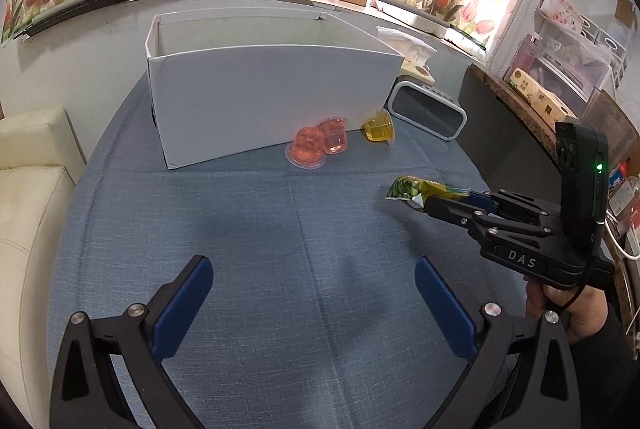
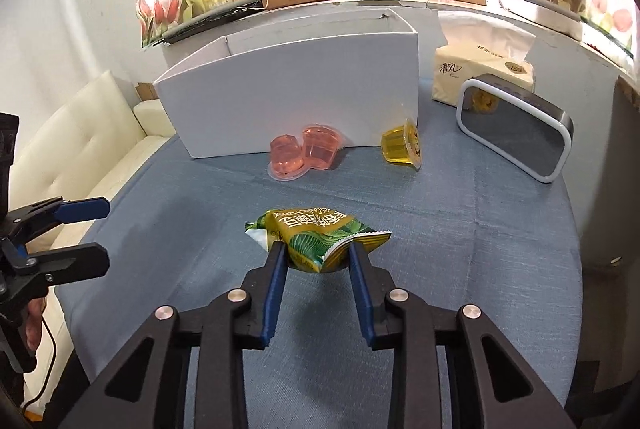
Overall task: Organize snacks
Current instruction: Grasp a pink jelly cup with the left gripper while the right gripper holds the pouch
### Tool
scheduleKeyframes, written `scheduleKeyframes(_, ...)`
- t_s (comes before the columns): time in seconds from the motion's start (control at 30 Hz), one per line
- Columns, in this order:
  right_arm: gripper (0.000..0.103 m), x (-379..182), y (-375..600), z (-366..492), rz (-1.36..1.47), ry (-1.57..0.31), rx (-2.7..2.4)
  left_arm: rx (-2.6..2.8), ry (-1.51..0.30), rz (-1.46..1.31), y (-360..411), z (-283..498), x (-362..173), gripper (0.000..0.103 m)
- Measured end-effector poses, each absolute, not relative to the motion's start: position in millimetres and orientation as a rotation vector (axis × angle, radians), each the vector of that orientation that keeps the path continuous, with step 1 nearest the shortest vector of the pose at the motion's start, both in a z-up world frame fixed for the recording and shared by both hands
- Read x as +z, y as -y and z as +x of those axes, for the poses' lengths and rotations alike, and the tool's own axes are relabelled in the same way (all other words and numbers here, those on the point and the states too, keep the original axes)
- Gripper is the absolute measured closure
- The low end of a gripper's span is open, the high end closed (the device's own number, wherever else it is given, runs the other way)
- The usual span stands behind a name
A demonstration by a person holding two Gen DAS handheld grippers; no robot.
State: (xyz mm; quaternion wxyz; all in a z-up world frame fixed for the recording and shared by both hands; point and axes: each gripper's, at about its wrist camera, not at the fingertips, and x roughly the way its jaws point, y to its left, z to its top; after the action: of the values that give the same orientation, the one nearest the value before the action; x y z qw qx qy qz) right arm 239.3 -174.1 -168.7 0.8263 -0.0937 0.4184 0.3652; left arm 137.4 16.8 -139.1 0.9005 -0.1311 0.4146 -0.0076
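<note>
Right gripper is closed on the near end of a green-yellow snack packet, held above the blue tablecloth in front of the white box; whether the packet's far end touches the cloth I cannot tell. Left gripper hangs wide apart over bare cloth, holding nothing. Packet: thin foil pillow pack, probably very light, soft and crinkly, likely slick. The pinch sits at the crimped seam and corner, which looks like the sensible place: flat, stiffer than the belly, and clear of contents that might crush. Its long axis runs roughly across the right wrist view, slightly skewed, with the printed face up and one crimped end jutting right of the fingers; from the left view it points leftward from the claw. Against the box front: two pink jelly cups, touching each other, and a yellow cup on its side. These look stiffer, smooth, and best taken across the body. A tissue pack and a speaker stand right of the box.
</note>
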Motion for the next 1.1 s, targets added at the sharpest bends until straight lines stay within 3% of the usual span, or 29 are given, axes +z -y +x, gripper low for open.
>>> scheduleKeyframes(0.27,0.070,-156.2,185.2,224.4,-0.188,-0.866,0.767,-0.005,-0.860,-0.243,-14.8,156.9,-146.8,0.000)
scheduleKeyframes(0.67,0.070,-130.4,227.8,183.8,-0.128,-0.836,0.748,0.050,-0.873,-0.168,-0.4,262.5,-184.1,0.001)
scheduleKeyframes(0.73,0.070,-130.1,233.2,181.7,-0.117,-0.838,0.743,0.061,-0.877,-0.146,0.7,272.1,-190.1,0.006)
scheduleKeyframes(0.8,0.070,-129.8,238.3,181.2,-0.102,-0.836,0.740,0.079,-0.894,-0.161,-3.0,280.3,-195.3,0.020)
scheduleKeyframes(0.93,0.070,-130.7,244.5,180.1,-0.078,-0.836,0.743,0.114,-0.899,-0.174,-7.7,291.3,-201.5,0.020)
scheduleKeyframes(1.1,0.070,-133.9,247.9,182.0,-0.064,-0.841,0.746,0.116,-0.893,-0.188,-11.9,298.6,-200.4,0.040)
